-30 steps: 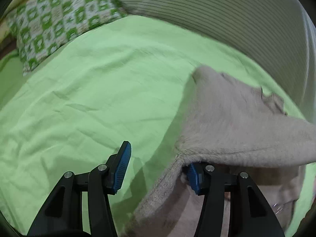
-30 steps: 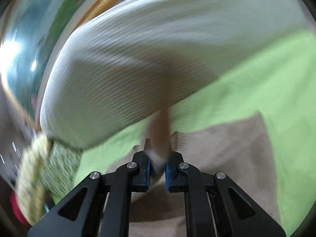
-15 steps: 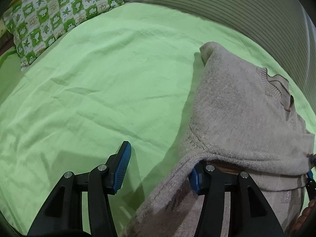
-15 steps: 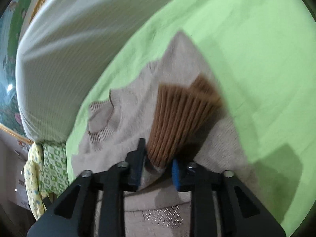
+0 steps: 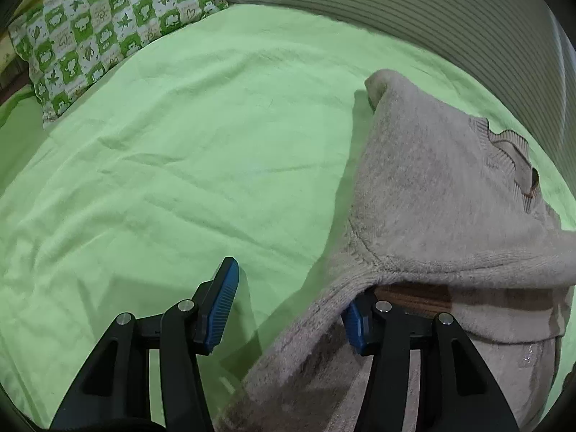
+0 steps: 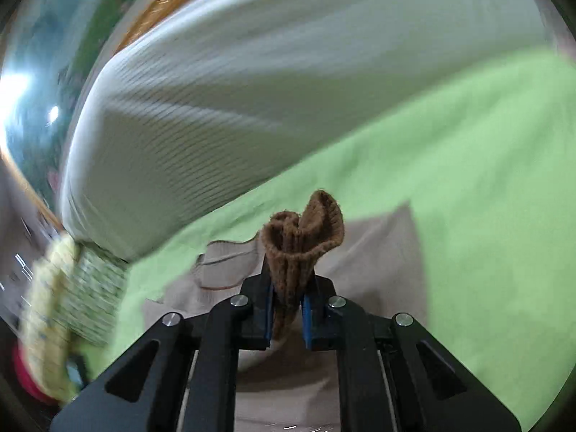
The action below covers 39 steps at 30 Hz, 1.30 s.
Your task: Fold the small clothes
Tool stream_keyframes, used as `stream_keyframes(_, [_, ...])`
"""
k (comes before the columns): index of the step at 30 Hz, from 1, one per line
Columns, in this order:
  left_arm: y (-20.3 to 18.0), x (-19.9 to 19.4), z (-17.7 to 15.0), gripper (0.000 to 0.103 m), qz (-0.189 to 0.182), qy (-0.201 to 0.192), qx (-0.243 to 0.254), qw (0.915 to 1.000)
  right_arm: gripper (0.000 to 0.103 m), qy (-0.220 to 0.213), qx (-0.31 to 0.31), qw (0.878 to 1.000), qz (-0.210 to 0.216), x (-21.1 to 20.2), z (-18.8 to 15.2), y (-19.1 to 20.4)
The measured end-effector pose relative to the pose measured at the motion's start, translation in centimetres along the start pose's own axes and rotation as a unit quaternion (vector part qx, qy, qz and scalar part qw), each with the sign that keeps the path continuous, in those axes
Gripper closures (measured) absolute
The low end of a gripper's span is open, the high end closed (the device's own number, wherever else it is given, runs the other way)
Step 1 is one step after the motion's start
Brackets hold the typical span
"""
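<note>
Sweater (image 5: 439,187) position is what the coming move turns on: the beige knit lies on the green bed sheet (image 5: 187,151) ahead and to the right of the left hand-held gripper (image 5: 288,304), its long axis running from the ribbed collar (image 5: 511,151) at the far end back toward the camera. A sleeve crosses the body sideways over the right-hand side of the left view.

That left hand-held gripper is spread wide and holds nothing. Its left finger stands over bare sheet, while its right finger sits at the knit's near edge, partly covered by the draped fold; whether it touches the fabric I cannot tell.

The right hand-held gripper (image 6: 288,318) is pinched closed on the brown ribbed cuff (image 6: 304,230), which bunches up and fans out above its fingertips. From that blurred view, the sweater body lies below and just ahead of the cuff, with the sheet beyond it and a pale striped bolster (image 6: 288,72) along the far edge.

So only 1 of the 2 tools has hold of the garment, and it is the nearer to the work. The sleeve appears to be mid-fold; my judgement is that the cuff should be laid across the body, at right angles to the collar-to-hem line. A green patterned pillow (image 5: 108,28) lies well apart, at the far left.
</note>
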State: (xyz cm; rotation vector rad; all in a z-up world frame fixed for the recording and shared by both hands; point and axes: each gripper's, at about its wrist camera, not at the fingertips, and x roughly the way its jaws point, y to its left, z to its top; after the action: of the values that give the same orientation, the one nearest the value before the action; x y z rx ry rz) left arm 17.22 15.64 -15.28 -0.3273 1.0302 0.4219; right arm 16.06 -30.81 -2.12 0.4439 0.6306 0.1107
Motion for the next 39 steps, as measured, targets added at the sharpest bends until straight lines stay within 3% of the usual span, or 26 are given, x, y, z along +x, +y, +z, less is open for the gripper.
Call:
stream_keyframes(1, [0.0,0.0,0.0,0.048,0.001,0.0,0.003,1.0,0.07,0.019,-0.004,0.999,-0.026,0.2,-0.6,-0.7])
stream_keyframes(2, [0.0,-0.1,-0.1,0.048,0.002,0.001,0.005,1.0,0.062,0.049,-0.001,0.996,-0.069,0.3,-1.3,-1.9])
stream_keyframes(3, [0.2,-0.2,-0.1,0.048,0.001,0.003,0.007,1.0,0.056,0.058,0.008,0.995,-0.087,0.0,-1.8,-2.8])
stream_keyframes(7, [1.0,-1.1,-0.6,0.048,-0.007,0.015,0.015,0.9997,0.052,0.027,0.06,0.991,-0.114,-4.3,-2.9,-5.3])
stream_keyframes(11, [1.6,-3.4,-1.0,0.049,-0.019,0.016,0.013,0.9996,0.05,0.029,0.019,0.996,-0.081,-4.5,-2.0,-2.4])
stream_keyframes(16, [0.6,-6.7,0.1,0.048,-0.05,-0.021,0.009,0.9985,0.05,0.065,-0.06,0.996,-0.023,-1.0,-2.2,3.2])
stream_keyframes(20, [-1.4,-5.4,0.8,0.046,-0.047,-0.027,0.042,0.9976,0.05,0.128,-0.063,0.99,-0.012,2.4,-4.0,3.7])
stream_keyframes(22, [-2.0,-2.9,0.8,0.046,-0.021,0.008,0.066,0.9976,0.05,0.154,-0.053,0.986,-0.032,3.3,-5.1,2.8])
stream_keyframes(27, [-0.2,-0.4,0.1,0.044,0.001,0.048,0.07,0.9964,0.052,0.158,-0.024,0.986,-0.05,0.4,-6.4,0.4])
stream_keyframes(39, [6.3,-6.7,-4.5,0.045,-0.042,0.069,0.058,0.9951,0.046,0.144,-0.01,0.987,-0.076,-10.8,-10.0,0.6])
